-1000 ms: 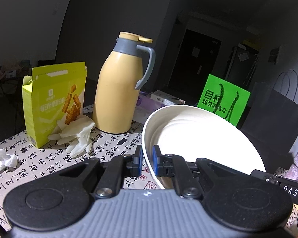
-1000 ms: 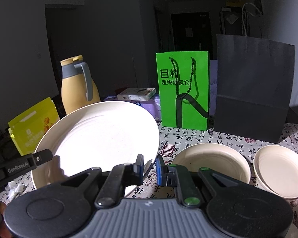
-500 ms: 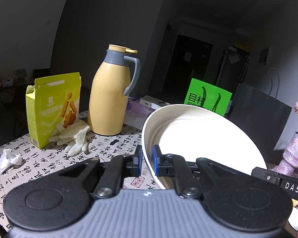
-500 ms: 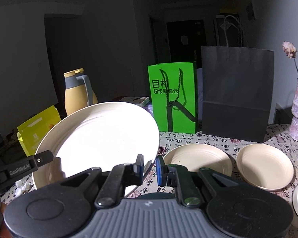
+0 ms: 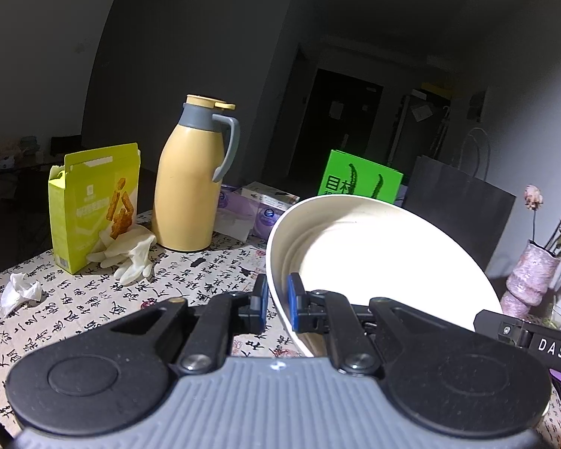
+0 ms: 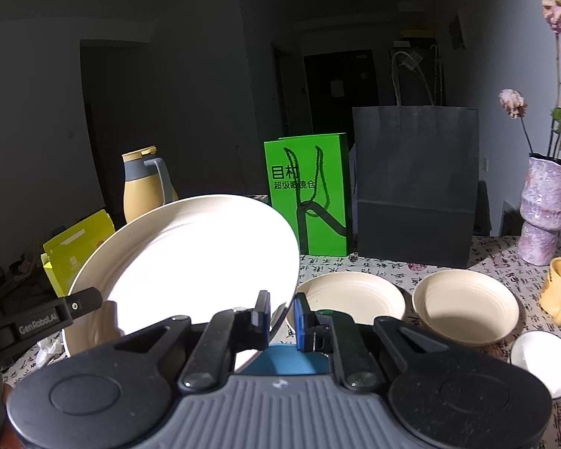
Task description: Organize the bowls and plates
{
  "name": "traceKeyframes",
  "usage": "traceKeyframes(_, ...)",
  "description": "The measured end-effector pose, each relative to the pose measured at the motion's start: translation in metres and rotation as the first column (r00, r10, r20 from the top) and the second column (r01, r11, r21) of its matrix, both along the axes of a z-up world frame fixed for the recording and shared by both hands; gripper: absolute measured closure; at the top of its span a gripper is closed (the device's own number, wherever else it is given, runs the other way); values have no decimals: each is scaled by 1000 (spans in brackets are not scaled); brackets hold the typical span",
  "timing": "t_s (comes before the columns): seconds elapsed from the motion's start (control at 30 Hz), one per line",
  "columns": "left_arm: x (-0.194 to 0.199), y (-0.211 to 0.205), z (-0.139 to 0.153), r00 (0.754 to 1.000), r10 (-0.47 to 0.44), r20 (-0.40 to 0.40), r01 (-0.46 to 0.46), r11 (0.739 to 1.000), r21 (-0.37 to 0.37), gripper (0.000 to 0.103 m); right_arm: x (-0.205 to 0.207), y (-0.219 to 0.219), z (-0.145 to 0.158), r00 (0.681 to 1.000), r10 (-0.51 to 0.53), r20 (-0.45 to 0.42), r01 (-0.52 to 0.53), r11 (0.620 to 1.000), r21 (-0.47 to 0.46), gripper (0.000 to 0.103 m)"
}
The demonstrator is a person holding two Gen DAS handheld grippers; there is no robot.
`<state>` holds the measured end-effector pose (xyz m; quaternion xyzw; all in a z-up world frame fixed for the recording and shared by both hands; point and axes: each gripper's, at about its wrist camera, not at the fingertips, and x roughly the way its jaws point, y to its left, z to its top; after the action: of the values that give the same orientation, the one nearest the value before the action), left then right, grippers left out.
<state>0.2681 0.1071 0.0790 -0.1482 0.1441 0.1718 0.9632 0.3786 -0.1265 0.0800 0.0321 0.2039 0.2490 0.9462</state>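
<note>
Two hand-held grippers (image 5: 277, 301) (image 6: 282, 308) pinch opposite rims of the large plate (image 5: 377, 258) between them.

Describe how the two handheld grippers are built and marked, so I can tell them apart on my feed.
Both look alike: ribbed grey body, black linkage arms with round discs, blue-padded fingertips. Left gripper shows "GenRobot.AI" lettering on its side in the right view; right gripper shows "DAS" in the left view.

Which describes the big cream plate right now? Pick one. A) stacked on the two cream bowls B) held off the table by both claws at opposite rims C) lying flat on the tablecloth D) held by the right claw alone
B: the left claw and right claw each clamp the big cream plate at its rim, tilted above the tablecloth.
</note>
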Motion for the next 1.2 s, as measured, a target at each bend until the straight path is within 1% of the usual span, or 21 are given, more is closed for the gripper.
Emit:
traceKeyframes(0.5, -34, -31, 3, 999, -30, 10, 30, 999, 27, 92, -42, -36, -4, 999, -31, 9, 31, 999, 12, 91)
traceKeyframes(1.2, -63, -84, -2, 994, -104, 12, 103, 993, 53, 92, -84, -100, -16, 997, -79, 11, 78, 993, 84, 91)
